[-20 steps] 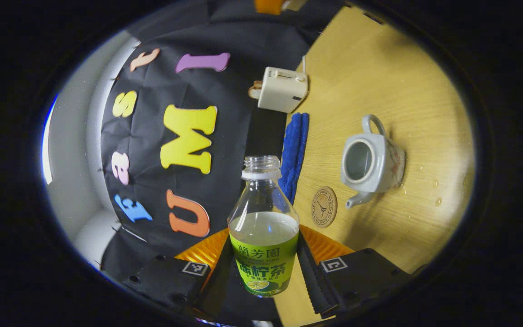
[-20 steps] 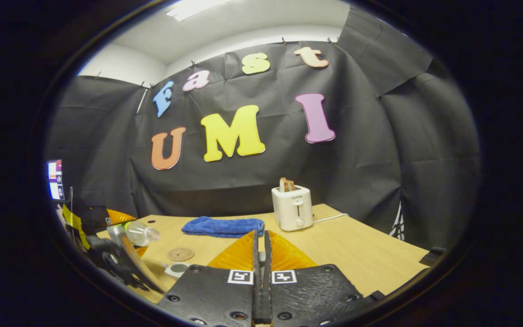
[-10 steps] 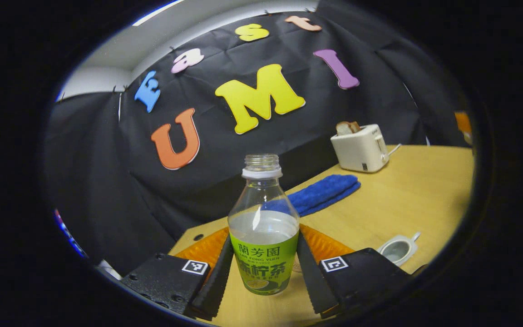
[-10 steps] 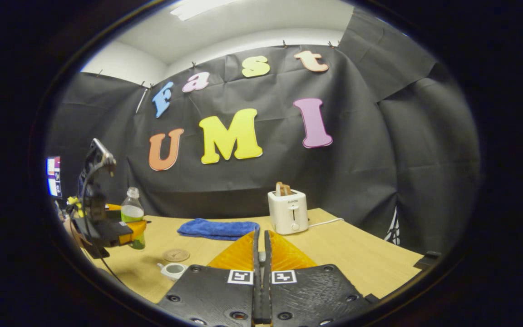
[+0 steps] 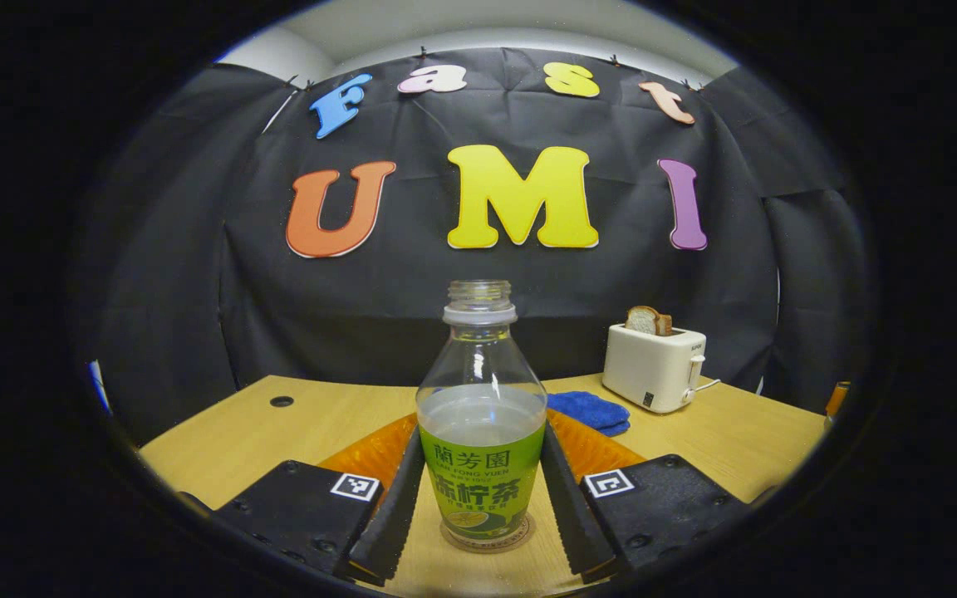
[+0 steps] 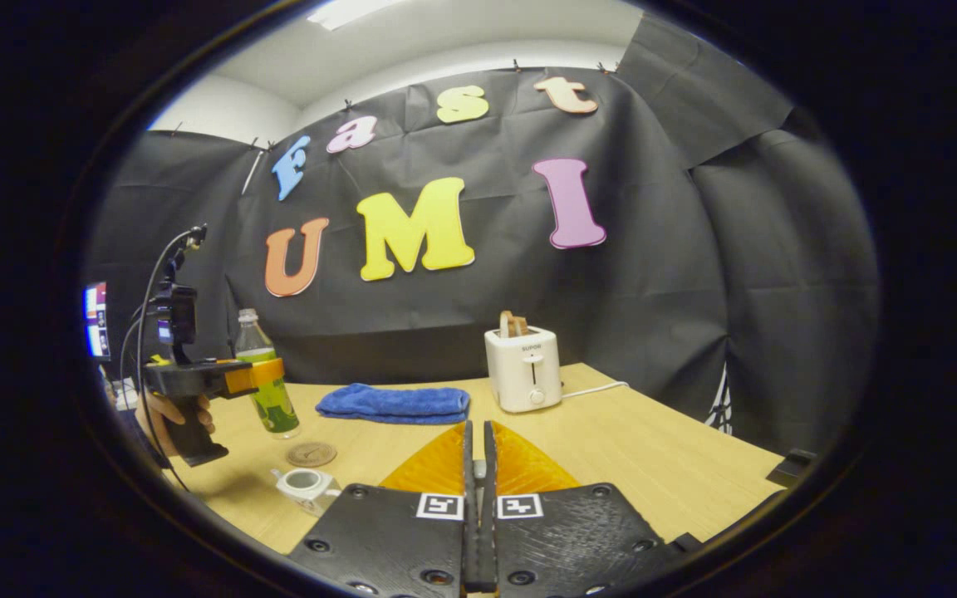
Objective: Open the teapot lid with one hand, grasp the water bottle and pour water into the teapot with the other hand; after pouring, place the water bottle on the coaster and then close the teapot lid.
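Observation:
A clear water bottle (image 5: 483, 432) with a green label stands upright and uncapped between the fingers of my left gripper (image 5: 484, 465), which is shut on its label. Its base sits at the round cork coaster (image 5: 487, 538); I cannot tell if it touches. In the right gripper view the bottle (image 6: 265, 382) and left gripper (image 6: 233, 378) are at the far left, just behind the coaster (image 6: 311, 453). The white teapot (image 6: 306, 482) stands lidless in front. My right gripper (image 6: 477, 490) is shut above the table, with a pale sliver of the teapot lid pinched between its fingers.
A white toaster (image 6: 524, 378) with a slice of bread stands at the back of the wooden table (image 6: 653, 465), a folded blue towel (image 6: 395, 403) to its left. A hand (image 6: 167, 411) holds the left gripper's grip. The toaster (image 5: 653, 365) and towel (image 5: 591, 411) lie behind the bottle.
My left gripper has turned the bottle from tipped over the teapot to upright and lowered it onto the coaster's spot. My right gripper has stayed almost still.

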`<state>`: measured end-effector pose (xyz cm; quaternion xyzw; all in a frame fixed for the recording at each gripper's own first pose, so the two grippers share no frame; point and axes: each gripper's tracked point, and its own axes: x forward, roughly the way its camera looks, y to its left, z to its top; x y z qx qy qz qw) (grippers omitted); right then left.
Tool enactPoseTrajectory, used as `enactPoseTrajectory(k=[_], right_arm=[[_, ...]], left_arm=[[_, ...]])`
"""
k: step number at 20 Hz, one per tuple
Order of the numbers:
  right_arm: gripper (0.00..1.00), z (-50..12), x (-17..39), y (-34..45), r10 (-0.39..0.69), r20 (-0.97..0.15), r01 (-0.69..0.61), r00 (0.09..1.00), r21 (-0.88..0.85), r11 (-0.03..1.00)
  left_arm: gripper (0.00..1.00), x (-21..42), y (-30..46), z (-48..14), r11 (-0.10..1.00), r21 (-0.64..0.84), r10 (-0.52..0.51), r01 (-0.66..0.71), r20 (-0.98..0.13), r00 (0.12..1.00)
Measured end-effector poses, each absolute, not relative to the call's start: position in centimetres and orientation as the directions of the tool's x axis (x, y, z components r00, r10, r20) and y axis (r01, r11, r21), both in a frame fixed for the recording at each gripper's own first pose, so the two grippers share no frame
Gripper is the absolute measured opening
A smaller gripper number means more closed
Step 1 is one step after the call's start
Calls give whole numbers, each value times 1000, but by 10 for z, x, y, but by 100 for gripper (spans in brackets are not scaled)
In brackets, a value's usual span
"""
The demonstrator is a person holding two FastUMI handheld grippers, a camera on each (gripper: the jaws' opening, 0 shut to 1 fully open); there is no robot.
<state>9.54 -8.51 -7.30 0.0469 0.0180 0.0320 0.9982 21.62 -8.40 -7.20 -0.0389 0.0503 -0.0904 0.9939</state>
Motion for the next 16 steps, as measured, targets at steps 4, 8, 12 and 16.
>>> enactPoseTrajectory(k=[4, 8, 12, 16], right_arm=[[0, -80, 98, -85, 67, -48, -62, 997, 97, 993], [0, -82, 100, -84, 65, -50, -60, 997, 88, 994], [0, -86, 100, -78, 74, -61, -69, 995, 83, 994], [0, -82, 98, -76, 76, -47, -73, 996, 69, 995]], left_arm=[[75, 229, -89, -121, 978, -135, -182, 158, -189, 965], [75, 227, -90, -122, 980, -105, -182, 166, -164, 970], [77, 231, -86, -121, 987, -56, -157, 150, -144, 977], [81, 231, -85, -122, 988, -54, -150, 144, -138, 979]])
